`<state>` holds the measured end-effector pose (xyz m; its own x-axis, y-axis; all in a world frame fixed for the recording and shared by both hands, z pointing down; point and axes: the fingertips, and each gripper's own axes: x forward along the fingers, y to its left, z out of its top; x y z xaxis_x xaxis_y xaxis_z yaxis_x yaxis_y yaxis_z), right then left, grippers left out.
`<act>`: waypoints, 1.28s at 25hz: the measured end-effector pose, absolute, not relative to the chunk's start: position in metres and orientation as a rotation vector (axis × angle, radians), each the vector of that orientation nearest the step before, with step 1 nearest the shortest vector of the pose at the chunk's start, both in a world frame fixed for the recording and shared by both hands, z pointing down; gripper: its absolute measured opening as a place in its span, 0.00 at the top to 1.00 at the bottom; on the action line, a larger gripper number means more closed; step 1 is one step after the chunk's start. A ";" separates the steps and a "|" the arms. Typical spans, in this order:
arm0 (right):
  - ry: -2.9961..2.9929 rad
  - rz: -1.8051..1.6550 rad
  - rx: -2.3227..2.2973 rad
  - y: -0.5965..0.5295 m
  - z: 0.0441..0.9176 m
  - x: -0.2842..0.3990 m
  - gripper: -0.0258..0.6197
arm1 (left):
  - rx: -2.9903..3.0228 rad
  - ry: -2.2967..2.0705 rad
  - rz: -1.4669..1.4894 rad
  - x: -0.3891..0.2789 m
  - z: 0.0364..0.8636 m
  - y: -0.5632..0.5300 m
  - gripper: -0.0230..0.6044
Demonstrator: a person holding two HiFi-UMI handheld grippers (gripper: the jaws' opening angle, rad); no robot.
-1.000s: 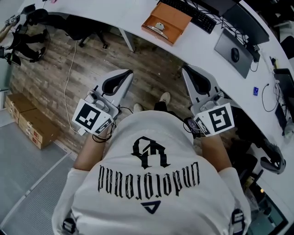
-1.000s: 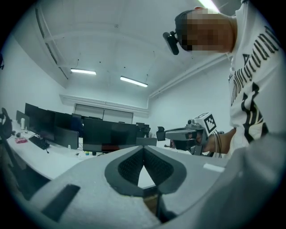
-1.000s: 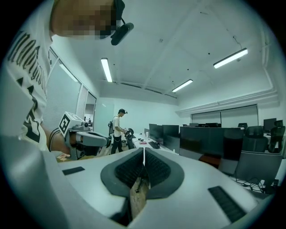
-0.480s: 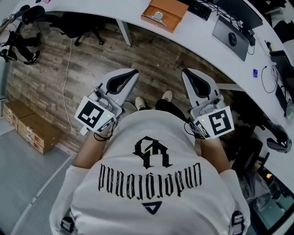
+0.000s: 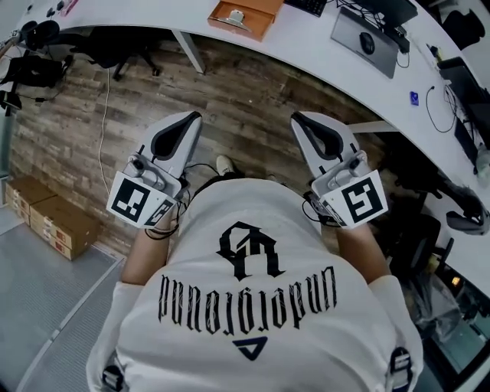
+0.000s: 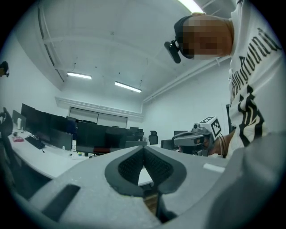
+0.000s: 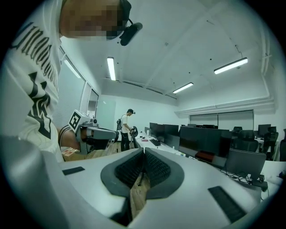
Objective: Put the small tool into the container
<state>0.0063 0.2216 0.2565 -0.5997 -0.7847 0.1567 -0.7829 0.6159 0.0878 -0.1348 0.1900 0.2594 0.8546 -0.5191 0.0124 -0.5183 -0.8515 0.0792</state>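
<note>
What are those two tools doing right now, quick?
Left tool: closed, holding nothing.
Right tool: closed, holding nothing.

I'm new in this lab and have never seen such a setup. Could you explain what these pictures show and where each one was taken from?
There is no robot here. A person in a white T-shirt holds a hand-held gripper in each hand.

The head view comes from a camera on the person's head, looking steeply down. In it, the left hand-held gripper and the right hand-held gripper point out over a wooden floor.

The other two pictures come from a camera riding on each gripper, looking along its own jaws. Both pairs of jaws are closed, with nothing between them.

Ahead, a curved white desk carries an orange tray and a grey mat. The blurred patches only hide a face.
</note>
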 end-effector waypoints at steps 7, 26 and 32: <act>-2.661 0.025 1.289 0.289 0.271 0.056 0.93 | 2.963 -0.844 -0.003 -0.082 0.260 0.255 0.94; -2.726 0.000 1.141 0.380 0.278 0.104 0.93 | 2.924 -0.920 0.026 -0.027 0.268 0.350 0.94; -2.730 -0.013 1.142 0.379 0.276 0.108 0.93 | 2.942 -0.863 0.070 -0.020 0.274 0.355 0.94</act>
<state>0.1076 0.3790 0.2762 -0.6883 -0.7067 0.1639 -0.7051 0.7048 0.0778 -0.0197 0.3554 0.2744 0.8408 -0.5375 0.0648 -0.5409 -0.8391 0.0584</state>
